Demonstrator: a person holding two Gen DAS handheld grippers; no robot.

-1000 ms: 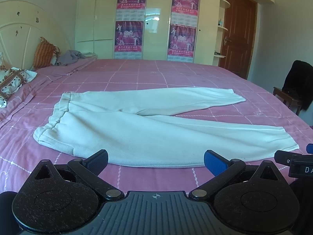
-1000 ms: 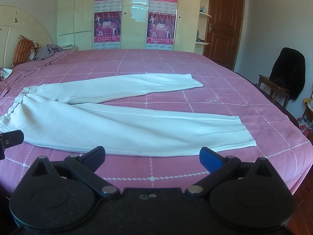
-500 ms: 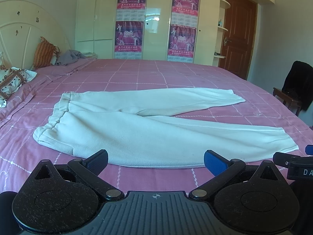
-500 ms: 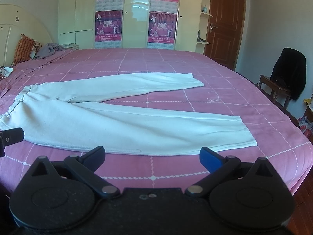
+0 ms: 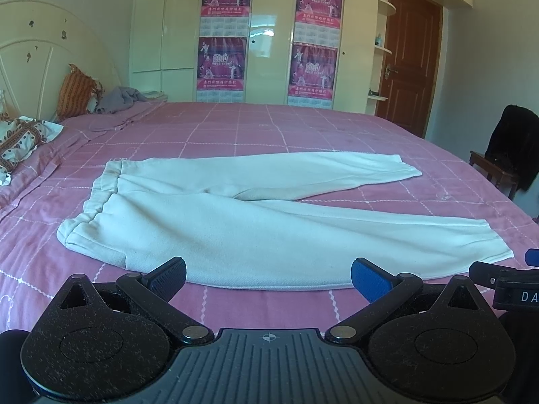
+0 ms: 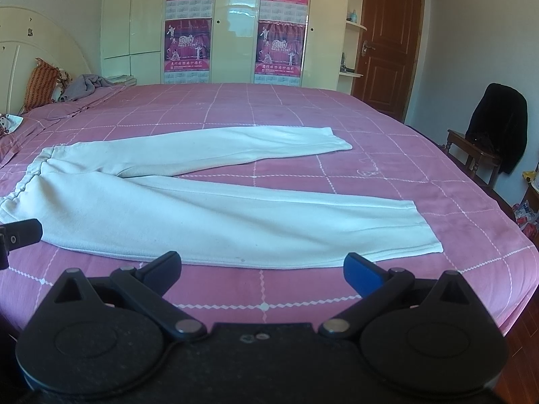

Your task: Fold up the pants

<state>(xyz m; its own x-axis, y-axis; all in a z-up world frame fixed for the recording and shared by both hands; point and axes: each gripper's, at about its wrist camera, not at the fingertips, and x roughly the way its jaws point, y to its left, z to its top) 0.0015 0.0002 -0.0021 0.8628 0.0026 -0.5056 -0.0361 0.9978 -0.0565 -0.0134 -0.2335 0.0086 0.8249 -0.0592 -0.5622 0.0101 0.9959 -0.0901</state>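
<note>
Left wrist view: pants lie crosswise just beyond both spread-open, empty grippers, waistband left, nearer the left one.

Black grippers, blue fingertip pads

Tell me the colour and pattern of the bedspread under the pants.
Pink bedspread with a white grid of stitched lines; clearest in the right wrist view.

right claw spread wide, empty | pants flat on bed
</note>
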